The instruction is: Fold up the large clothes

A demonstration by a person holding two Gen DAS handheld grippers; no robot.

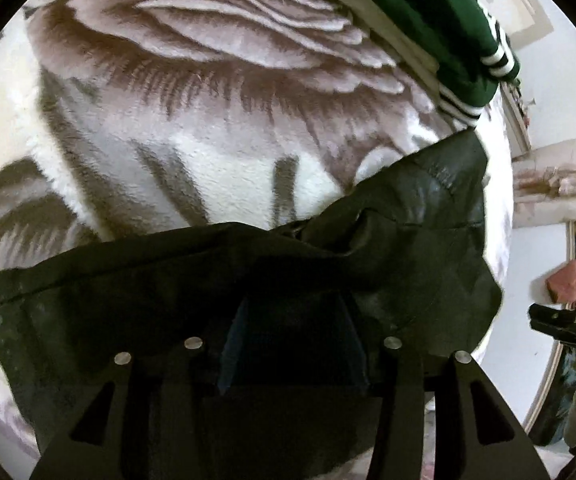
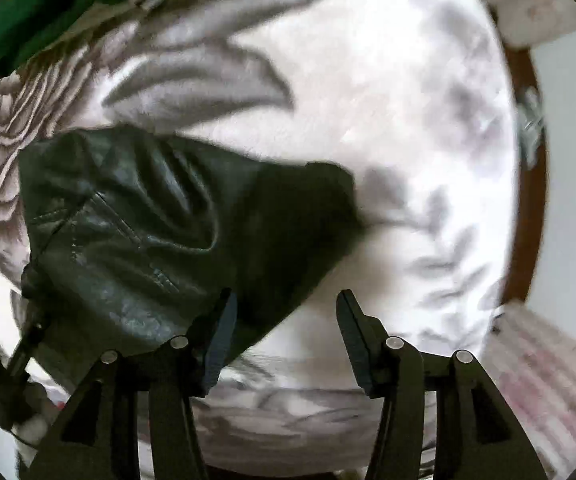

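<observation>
A black leather jacket (image 1: 407, 216) lies bunched on a white blanket with a grey rose print (image 1: 208, 80). My left gripper (image 1: 291, 312) hangs over the jacket's dark lining, its fingers spread with fabric between them; whether it grips is unclear. In the right wrist view the jacket (image 2: 148, 220) lies to the left, and my right gripper (image 2: 286, 304) is open and empty above the blanket (image 2: 407, 120), its left finger (image 2: 224, 320) at the jacket's edge. The left gripper's body (image 2: 4, 368) shows at the far left.
A green garment with white stripes (image 1: 439, 20) lies at the far end of the blanket; it also shows in the right wrist view (image 2: 40, 12). The bed edge, a white floor and clutter (image 1: 571, 284) are on the right. The right gripper (image 1: 567, 324) shows there.
</observation>
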